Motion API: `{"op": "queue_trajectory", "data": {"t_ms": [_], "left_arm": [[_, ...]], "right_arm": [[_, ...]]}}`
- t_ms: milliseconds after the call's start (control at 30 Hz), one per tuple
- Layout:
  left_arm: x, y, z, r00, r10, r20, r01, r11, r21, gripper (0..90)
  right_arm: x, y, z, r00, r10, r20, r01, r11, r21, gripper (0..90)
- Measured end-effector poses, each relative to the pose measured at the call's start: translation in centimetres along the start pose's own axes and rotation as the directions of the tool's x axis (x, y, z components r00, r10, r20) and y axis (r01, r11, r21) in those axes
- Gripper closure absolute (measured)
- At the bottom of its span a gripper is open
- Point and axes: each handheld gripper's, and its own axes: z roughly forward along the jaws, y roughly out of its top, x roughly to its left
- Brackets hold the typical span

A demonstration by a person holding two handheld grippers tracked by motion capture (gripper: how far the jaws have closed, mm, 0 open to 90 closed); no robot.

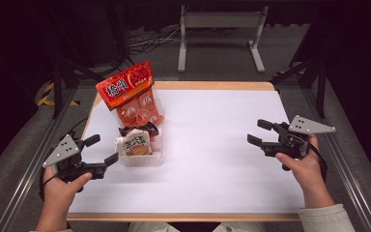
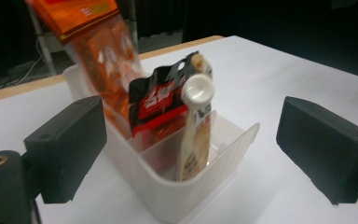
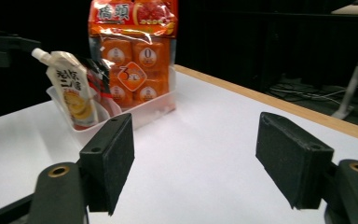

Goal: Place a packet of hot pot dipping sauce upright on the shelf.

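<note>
A clear plastic bin [image 1: 155, 155] stands on the left half of the white table [image 1: 212, 145]. In it a tall orange snack bag [image 1: 128, 92] leans at the back, with a black-and-red packet [image 1: 137, 129] in the middle and a white spouted pouch [image 1: 135, 144] at the front. My left gripper [image 1: 104, 150] hovers just left of the bin, open, with nothing between its jaws. In the left gripper view the pouch [image 2: 196, 140], the packet [image 2: 158, 102] and the bin's rim [image 2: 235, 142] lie ahead of the open left gripper [image 2: 196, 149]. My right gripper [image 1: 255, 131] stands open at the table's right, away from the bin [image 3: 154, 109].
Bare white tabletop stretches between the bin and the right gripper. A wooden edge [image 1: 212, 85] runs along the far side. Beyond it stands a grey metal stand [image 1: 220, 34] on the floor. Metal frame rails [image 1: 24, 169] flank the table.
</note>
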Motion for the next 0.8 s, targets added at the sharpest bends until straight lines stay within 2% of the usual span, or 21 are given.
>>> {"op": "queue_trajectory", "data": {"t_ms": [133, 233, 400, 600, 700, 800], "left_arm": [[-0.1, -0.6, -0.7, 0.9998, -0.003, -0.021, 0.003, 0.9999, 0.011, 6.4], [-0.2, -1.2, -1.2, 0.9994, -0.005, -0.035, 0.006, 0.9997, 0.022, 5.9], [0.1, -2.8, -1.2, 0.9986, -0.019, -0.05, 0.023, 0.9976, 0.066, 4.6], [0.7, -5.1, -0.2, 0.9968, -0.061, -0.051, 0.066, 0.9924, 0.104, 4.1], [0.8, -6.0, 0.6, 0.9965, -0.067, -0.05, 0.073, 0.9888, 0.13, 4.1], [0.6, -6.8, 1.5, 0.9966, -0.066, -0.05, 0.073, 0.986, 0.15, 4.5]], "right_arm": [[-0.3, -0.6, -0.6, 0.9993, 0.002, 0.036, -0.003, 1.0, 0.008, 27.3], [-0.6, -1.6, -1.2, 0.9965, 0.004, 0.083, -0.006, 1.0, 0.017, 25.5], [-0.8, -3.1, -2.1, 0.991, 0.007, 0.134, -0.012, 0.999, 0.033, 25.4], [-0.6, -5.4, -2.9, 0.9821, -0.004, 0.188, -0.006, 0.998, 0.055, 24.3], [-0.4, -7.0, -3.3, 0.9776, 0.003, 0.21, -0.016, 0.998, 0.061, 24.4], [0.1, -8.5, -3.7, 0.9771, 0.015, 0.212, -0.033, 0.996, 0.083, 25.8]]}}
